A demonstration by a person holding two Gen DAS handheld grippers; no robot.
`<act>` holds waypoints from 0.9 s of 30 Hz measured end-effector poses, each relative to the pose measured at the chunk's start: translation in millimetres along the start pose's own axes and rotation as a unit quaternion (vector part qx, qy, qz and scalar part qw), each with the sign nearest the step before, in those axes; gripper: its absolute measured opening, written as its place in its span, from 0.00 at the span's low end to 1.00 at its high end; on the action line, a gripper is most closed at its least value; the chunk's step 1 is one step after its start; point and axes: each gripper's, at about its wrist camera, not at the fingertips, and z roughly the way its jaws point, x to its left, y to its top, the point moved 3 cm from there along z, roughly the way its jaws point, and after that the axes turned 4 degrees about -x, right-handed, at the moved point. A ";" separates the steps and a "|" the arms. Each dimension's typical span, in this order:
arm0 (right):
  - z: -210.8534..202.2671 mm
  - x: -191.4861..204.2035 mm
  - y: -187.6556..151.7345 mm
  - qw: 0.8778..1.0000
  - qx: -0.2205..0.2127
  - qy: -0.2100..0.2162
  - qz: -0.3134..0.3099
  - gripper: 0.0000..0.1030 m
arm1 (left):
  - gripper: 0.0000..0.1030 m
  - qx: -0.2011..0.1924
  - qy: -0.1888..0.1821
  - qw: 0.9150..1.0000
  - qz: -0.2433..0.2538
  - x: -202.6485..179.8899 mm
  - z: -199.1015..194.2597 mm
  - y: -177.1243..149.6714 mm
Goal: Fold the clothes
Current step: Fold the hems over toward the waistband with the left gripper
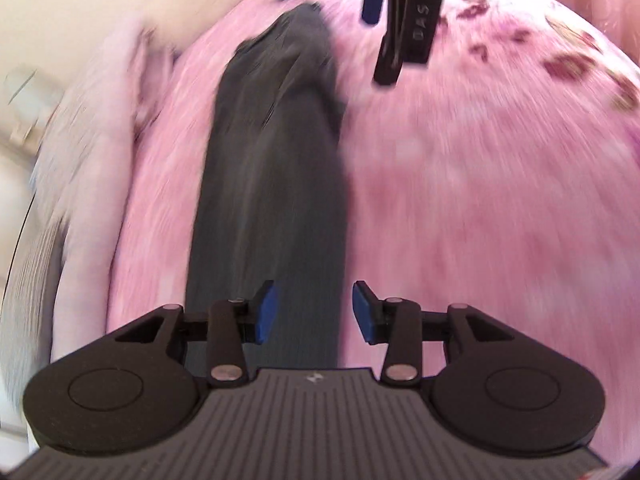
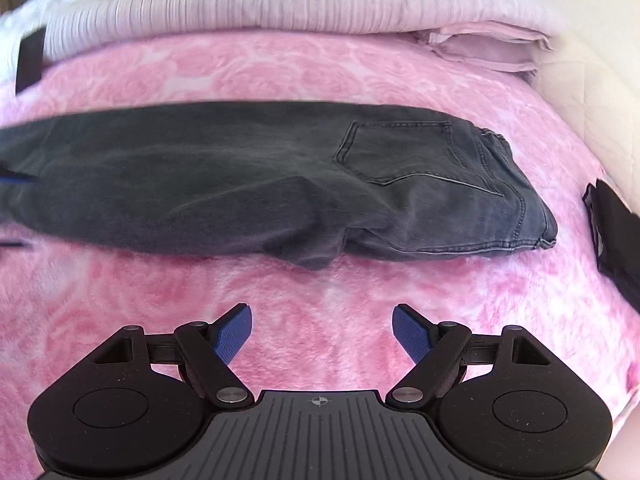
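Left tongs (image 1: 313,312): blue pads held apart, nothing between them, poised over the leg end of the dark grey jeans (image 2: 280,184). Right tongs (image 2: 322,334): likewise spread and empty, held over bare pink blanket (image 2: 320,280) just short of the jeans' near edge; also seen from the left wrist view as a dark tool hanging over the far part of the blanket (image 1: 404,20).

Jeans: laid flat on the blanket, which covers a bed; stretched full length, waistband to the right in the right wrist view, one back pocket (image 2: 404,152) uppermost. Only a single leg-width is visible, so the two legs appear to be stacked, i.e. a lengthwise fold is judged present. No crosswise fold is shown; the garment lies at full length.

Progress (est.): partial w.r.t. this item; crosswise folds of the legs toward the waist are judged outstanding. Pale folded textiles (image 2: 488,48) are stacked at the far edge of the bed, and a dark item (image 2: 616,240) lies at the right edge; its state cannot be told.
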 end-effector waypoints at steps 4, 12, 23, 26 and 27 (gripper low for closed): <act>-6.0 -22.8 -10.5 0.999 -0.018 0.008 0.035 0.78 | 0.36 0.009 -0.010 0.998 0.054 -12.3 54.5 34.6; -5.6 -50.8 -27.3 0.992 -0.029 0.051 0.114 0.78 | 0.04 0.040 -0.123 0.982 -0.140 63.4 68.0 40.5; 28.3 1.8 0.9 0.963 -0.087 0.063 0.246 0.79 | 0.04 0.017 -0.220 0.919 -0.327 140.9 67.9 19.9; 28.7 -3.5 5.7 0.963 -0.094 0.034 0.251 0.79 | 0.04 0.010 -0.243 0.902 -0.356 152.6 67.9 9.7; 28.9 -5.3 7.2 0.962 -0.097 0.024 0.253 0.79 | 0.04 0.008 -0.244 0.901 -0.359 154.4 68.5 7.5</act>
